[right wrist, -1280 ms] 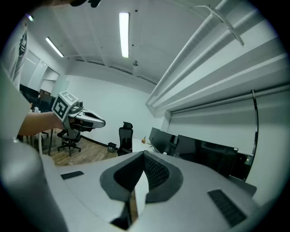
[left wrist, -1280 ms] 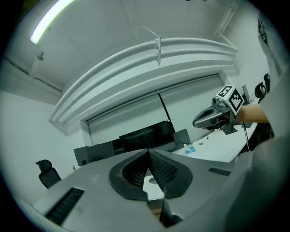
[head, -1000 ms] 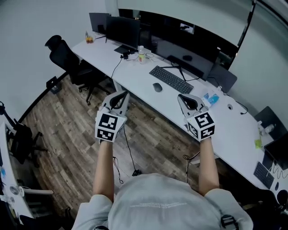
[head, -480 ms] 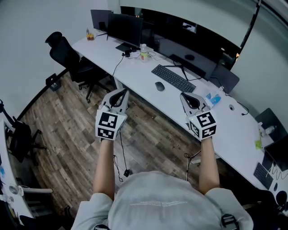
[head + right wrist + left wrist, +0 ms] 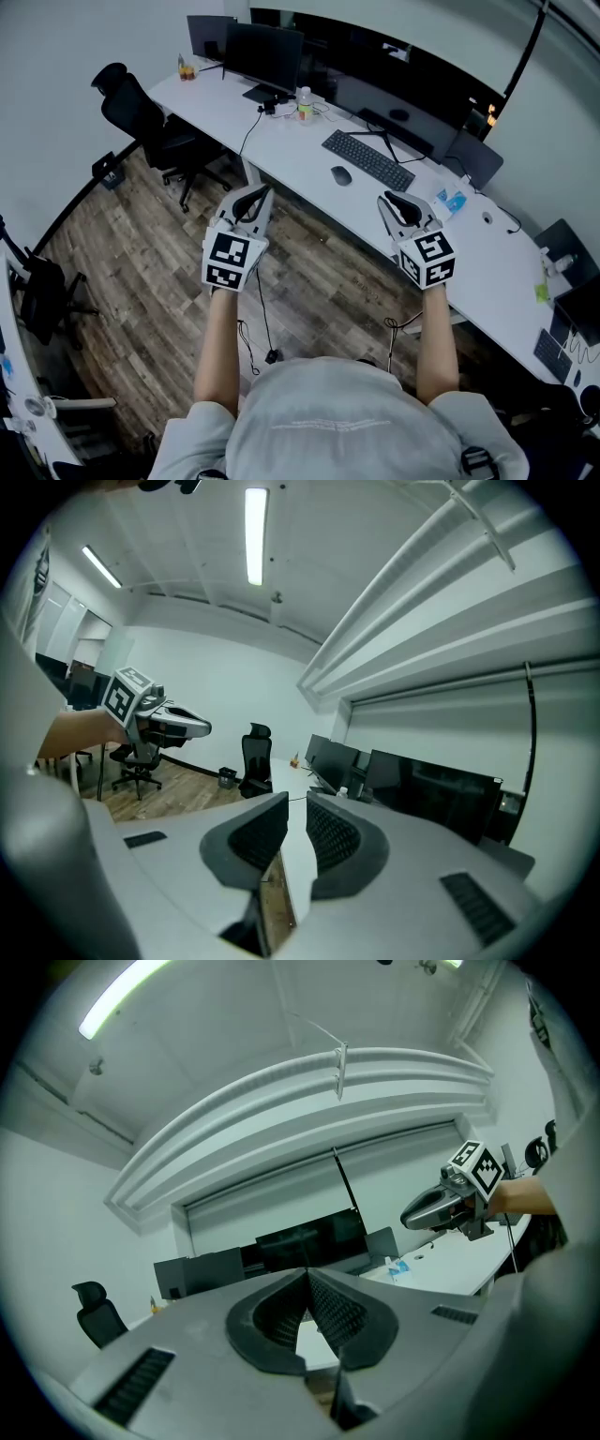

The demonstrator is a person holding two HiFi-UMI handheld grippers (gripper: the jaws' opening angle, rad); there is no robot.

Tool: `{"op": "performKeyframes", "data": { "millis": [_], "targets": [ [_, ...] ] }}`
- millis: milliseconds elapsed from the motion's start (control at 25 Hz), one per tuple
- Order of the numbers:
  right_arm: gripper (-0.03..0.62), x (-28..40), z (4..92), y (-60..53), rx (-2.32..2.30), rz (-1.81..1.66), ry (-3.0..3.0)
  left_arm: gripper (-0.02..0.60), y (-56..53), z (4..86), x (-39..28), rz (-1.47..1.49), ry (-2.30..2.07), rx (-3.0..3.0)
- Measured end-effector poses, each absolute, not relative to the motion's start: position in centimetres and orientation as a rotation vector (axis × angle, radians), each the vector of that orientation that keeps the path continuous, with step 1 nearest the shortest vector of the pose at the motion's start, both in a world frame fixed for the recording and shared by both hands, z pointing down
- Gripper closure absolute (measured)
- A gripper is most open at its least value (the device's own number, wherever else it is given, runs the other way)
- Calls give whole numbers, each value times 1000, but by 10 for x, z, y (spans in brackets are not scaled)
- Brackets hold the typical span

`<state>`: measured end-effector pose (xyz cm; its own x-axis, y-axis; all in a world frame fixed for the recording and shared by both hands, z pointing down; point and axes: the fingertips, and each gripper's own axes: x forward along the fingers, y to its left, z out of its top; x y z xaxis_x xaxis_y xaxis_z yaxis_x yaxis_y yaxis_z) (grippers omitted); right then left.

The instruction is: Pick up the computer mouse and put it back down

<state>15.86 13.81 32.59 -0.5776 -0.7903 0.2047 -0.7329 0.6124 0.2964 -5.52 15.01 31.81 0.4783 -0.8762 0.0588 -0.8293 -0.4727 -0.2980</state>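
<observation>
In the office, room: white walls and a wood-plank floor (image 5: pixel 141 272), a setting for desk work, with bare floor between the person and the furniture
Desk (image 5: pixel 281 155): long, white and smooth, running diagonally across the head view; everything for the task lies on it
Monitors (image 5: pixel 264 47): dark, lined along the desk's far edge, facing the seats
Chair (image 5: pixel 141 122): black, pulled away from the desk at its left end
Keyboard (image 5: pixel 368 160): black, in front of the widest screen, where a user would type
Left gripper (image 5: pixel 251 199): held over the floor, short of the desk's near edge; pads (image 5: pixel 333 1312) meet at their tips, nothing between them
Right gripper (image 5: pixel 397 208): level with the other, over the desk's near edge; pads (image 5: pixel 333 841) stand a narrow slit apart, nothing between them
Computer mouse (image 5: pixel 340 175): dark, on the desk just left of the keyboard, well apart from both grippers, nearer the right one
Judgement: the pick-up has not begun; both grippers look poised for an approach, and whichever takes the mouse must spread wider first
</observation>
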Motion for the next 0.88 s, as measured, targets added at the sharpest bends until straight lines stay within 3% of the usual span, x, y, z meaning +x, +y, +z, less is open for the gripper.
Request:
{"op": "performKeyframes", "data": {
  "millis": [440,880],
  "targets": [
    [394,131,345,151,1268,-171,-2467,569,149,344,-92,-374,1515,-2536],
    [379,130,340,147,1272,-190,-2442,569,141,347,-91,-284,1491,-2577]
  ]
}}
